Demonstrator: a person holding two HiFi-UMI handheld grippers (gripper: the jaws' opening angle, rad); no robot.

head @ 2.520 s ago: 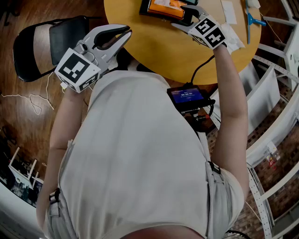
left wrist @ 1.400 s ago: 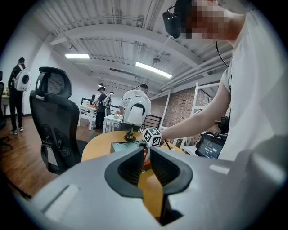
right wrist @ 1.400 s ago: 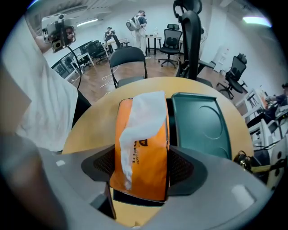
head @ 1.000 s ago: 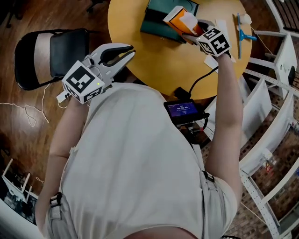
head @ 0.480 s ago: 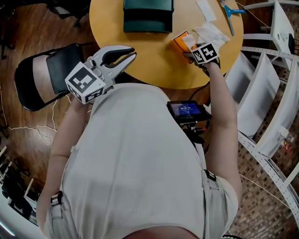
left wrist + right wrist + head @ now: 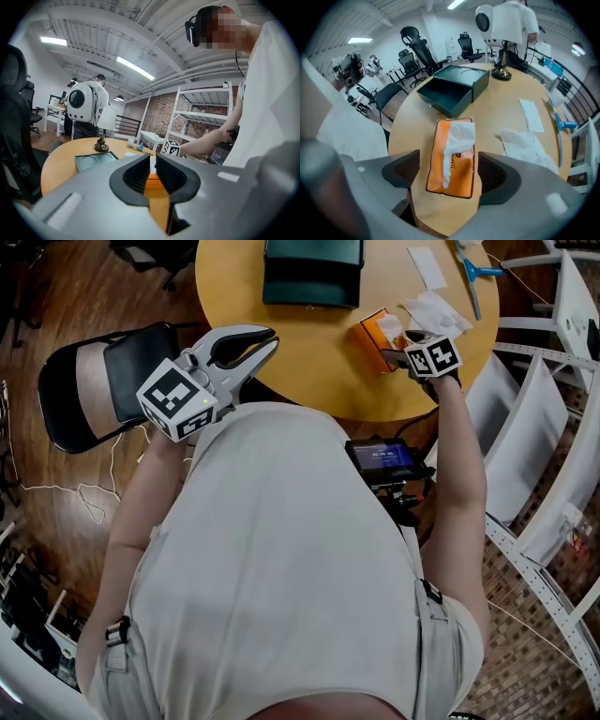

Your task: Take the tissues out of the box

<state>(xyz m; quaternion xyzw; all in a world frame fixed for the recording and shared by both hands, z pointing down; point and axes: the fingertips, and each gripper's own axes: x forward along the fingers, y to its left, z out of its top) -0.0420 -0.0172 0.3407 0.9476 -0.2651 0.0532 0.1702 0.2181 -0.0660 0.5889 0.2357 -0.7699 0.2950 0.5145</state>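
Observation:
An orange tissue pack (image 6: 380, 331) lies flat on the round wooden table (image 6: 309, 352), near its front right edge. A white tissue (image 6: 459, 138) sticks up from the slot of the pack (image 6: 452, 159). My right gripper (image 6: 394, 351) is just behind the pack, and its jaws are opening. In the right gripper view the right gripper (image 6: 449, 171) has the pack's near end between its fingers, with the pads clear of it. Crumpled loose tissues (image 6: 433, 310) lie to the right of the pack. My left gripper (image 6: 255, 337) hovers shut and empty at the table's near left edge.
A dark green open box (image 6: 312, 273) sits at the back of the table. A white paper slip (image 6: 427, 266) and a blue tool (image 6: 473, 273) lie at the far right. A black chair (image 6: 112, 371) stands on the left, white shelving (image 6: 534, 409) on the right.
The right gripper carried the orange pack from the dark green box to the table's front right and set it down, then spread its jaws off it. The left gripper barely moved.

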